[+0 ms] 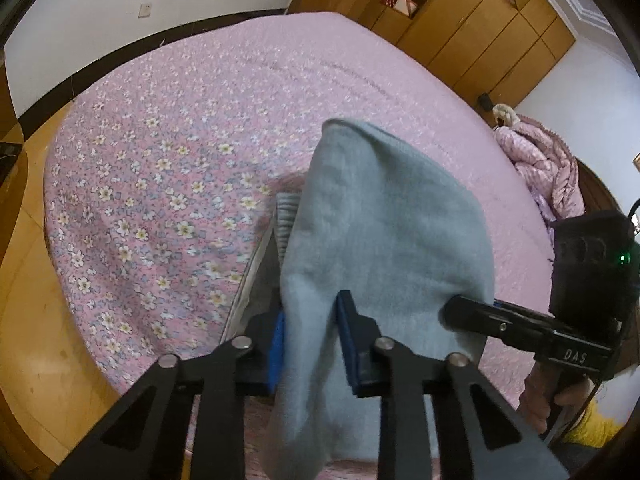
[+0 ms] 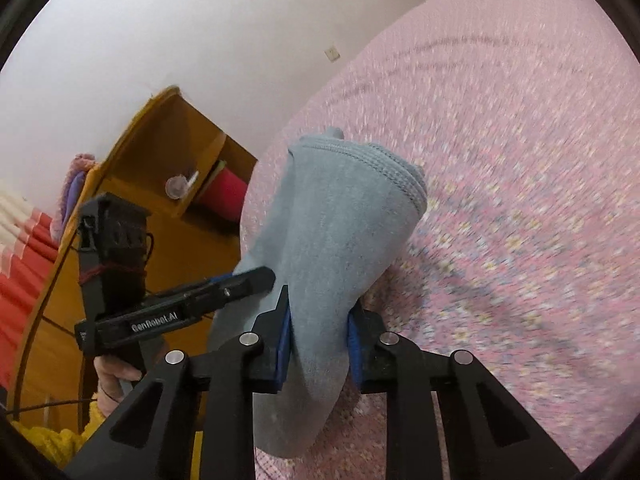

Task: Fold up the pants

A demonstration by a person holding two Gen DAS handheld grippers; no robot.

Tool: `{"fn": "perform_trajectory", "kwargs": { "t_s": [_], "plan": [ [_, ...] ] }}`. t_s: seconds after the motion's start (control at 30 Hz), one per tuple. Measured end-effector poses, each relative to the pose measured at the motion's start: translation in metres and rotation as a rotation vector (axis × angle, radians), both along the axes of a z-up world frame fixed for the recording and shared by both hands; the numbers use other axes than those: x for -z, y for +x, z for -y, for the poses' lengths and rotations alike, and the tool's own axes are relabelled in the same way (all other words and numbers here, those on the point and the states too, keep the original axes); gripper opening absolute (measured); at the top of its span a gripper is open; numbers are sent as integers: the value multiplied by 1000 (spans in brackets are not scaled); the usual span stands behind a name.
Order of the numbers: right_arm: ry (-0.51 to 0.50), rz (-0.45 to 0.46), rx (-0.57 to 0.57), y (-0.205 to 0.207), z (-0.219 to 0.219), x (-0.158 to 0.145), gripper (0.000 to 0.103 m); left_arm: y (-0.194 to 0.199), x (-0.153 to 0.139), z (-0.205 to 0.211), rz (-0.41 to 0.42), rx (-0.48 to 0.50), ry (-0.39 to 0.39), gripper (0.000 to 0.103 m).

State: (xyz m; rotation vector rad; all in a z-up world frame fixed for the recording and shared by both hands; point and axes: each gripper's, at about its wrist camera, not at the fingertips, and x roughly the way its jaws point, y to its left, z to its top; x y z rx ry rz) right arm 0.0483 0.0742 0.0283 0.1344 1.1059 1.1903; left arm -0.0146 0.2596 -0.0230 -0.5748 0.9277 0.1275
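The grey-blue fleece pants (image 1: 384, 216) are bunched and held up over the pink floral bed (image 1: 160, 140). In the left wrist view my left gripper (image 1: 310, 312) is shut on a fold of them, blue pads pressing the cloth from both sides. My right gripper (image 1: 472, 314) reaches in from the right and pinches the same bundle's edge. In the right wrist view the pants (image 2: 340, 220) hang between the pads of the right gripper (image 2: 318, 312), which is shut on them, with the ribbed waistband (image 2: 372, 160) at the top. The left gripper (image 2: 256, 278) meets the cloth from the left.
A wooden wardrobe (image 1: 480, 20) stands beyond the bed, and a pink quilted jacket (image 1: 540, 160) lies at the bed's right edge. Wooden floor (image 1: 24, 280) borders the bed on the left. A wooden bedside shelf (image 2: 160, 160) and a person's hand (image 2: 112, 376) show at left.
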Motion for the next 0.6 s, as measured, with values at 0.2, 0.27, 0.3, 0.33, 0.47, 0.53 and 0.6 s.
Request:
{"fn": "perform_trajectory", "kwargs": {
  "t_s": [0.2,0.27,0.3,0.33,0.47,0.53,0.6],
  "plan": [
    [13,53,46,17,45,-32,24,11,-19,27,66,36,-36,21],
    [7,71,62,26,67,-40,24,19,-26,37,91,48,-55,21],
    [0,79,71,29,78,-43,24,25,-29,43,105,58,-66,21],
    [-8,88,82,34,86,-45,24,30,-32,49,115,69,-72,21],
    [-32,98,119,56,121,-51,24,63,-41,80,135,130,-86,21],
    [-37,92,142,68,138,-52,24,80,-42,94,134,154,-95,21],
    [-48,86,168,81,160,-51,24,96,-42,109,132,183,-98,21]
  ]
}}
